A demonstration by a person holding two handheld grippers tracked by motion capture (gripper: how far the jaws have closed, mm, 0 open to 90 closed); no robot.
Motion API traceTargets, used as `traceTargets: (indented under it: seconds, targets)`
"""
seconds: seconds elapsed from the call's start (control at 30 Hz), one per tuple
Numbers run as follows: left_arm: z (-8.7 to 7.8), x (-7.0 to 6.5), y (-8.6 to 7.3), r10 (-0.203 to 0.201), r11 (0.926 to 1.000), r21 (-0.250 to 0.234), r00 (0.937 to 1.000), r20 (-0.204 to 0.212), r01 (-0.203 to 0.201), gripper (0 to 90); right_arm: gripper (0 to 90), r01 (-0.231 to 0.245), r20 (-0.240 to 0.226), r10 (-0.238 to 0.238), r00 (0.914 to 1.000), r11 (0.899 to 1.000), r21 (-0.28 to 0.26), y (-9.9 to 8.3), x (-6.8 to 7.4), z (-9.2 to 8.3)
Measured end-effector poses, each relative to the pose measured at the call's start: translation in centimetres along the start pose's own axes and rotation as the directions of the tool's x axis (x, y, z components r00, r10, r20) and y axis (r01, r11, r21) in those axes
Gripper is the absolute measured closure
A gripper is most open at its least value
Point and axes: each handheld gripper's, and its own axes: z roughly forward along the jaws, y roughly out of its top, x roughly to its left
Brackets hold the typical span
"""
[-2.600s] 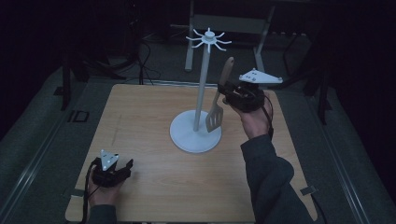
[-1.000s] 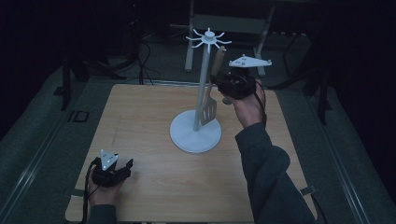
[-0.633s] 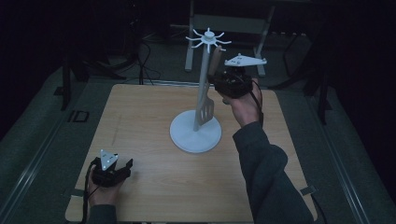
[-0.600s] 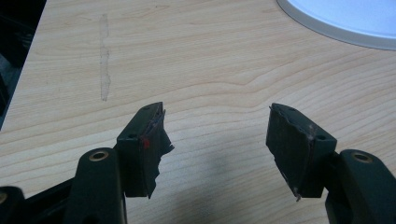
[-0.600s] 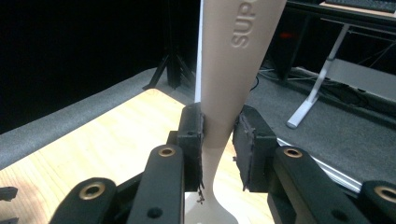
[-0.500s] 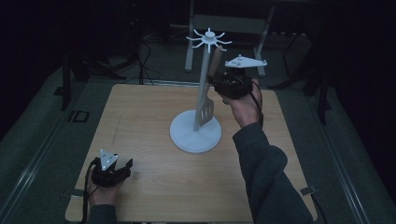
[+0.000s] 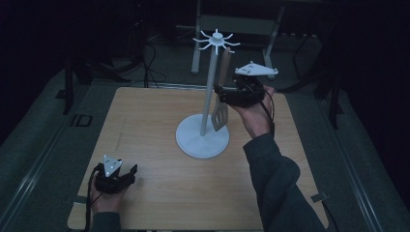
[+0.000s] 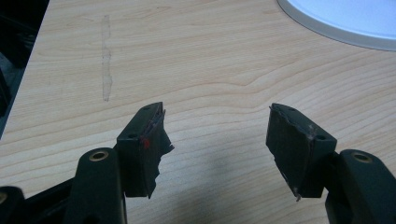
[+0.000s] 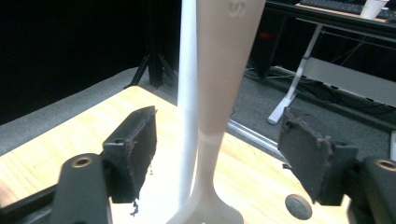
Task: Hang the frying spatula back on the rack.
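A white stand [image 7: 207,99] with a ring of hooks [image 7: 216,39] on top rises from a round base [image 7: 202,139] at mid-table. A spatula with a wooden handle [image 7: 225,65] and pale slotted head [image 7: 220,117] appears to hang upright from a hook beside the pole. My right gripper [image 7: 221,93] sits at the handle and its jaws have just been opening. In the right gripper view the handle [image 9: 224,70] stands between the spread jaws [image 9: 217,149], free of both pads, with the pole [image 9: 187,93] behind it. My left gripper [image 7: 126,173] rests open on the table's near left, with nothing between its jaws [image 8: 217,140].
The wooden table [image 7: 145,121] is bare around the stand. The stand's base edge [image 8: 345,23] lies ahead of the left gripper. Dark floor, cables and a desk frame [image 7: 232,24] lie beyond the far edge.
The right gripper's jaws have spread apart and let go of the spatula handle, which stays upright by the pole. Before that, the right hand carried it up to the hooks. The left hand stayed still.
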Motion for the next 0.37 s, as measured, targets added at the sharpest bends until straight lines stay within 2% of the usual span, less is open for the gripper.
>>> traceTargets:
  seconds: [0.27, 0.37]
  targets:
    - [0.2, 0.0, 0.0, 0.001, 0.9999, 0.011, 1.0, 0.001, -0.001, 37.2, 24.1, 0.016, -0.011, -0.016, 0.9998, 0.999, 0.028, -1.9, -0.1, -0.8]
    - [0.3, 0.0, 0.0, 0.001, 0.9999, 0.016, 1.0, -0.005, -0.001, 36.8, 24.2, 0.005, -0.014, -0.005, 0.9999, 0.999, 0.047, -3.2, -0.4, -1.3]
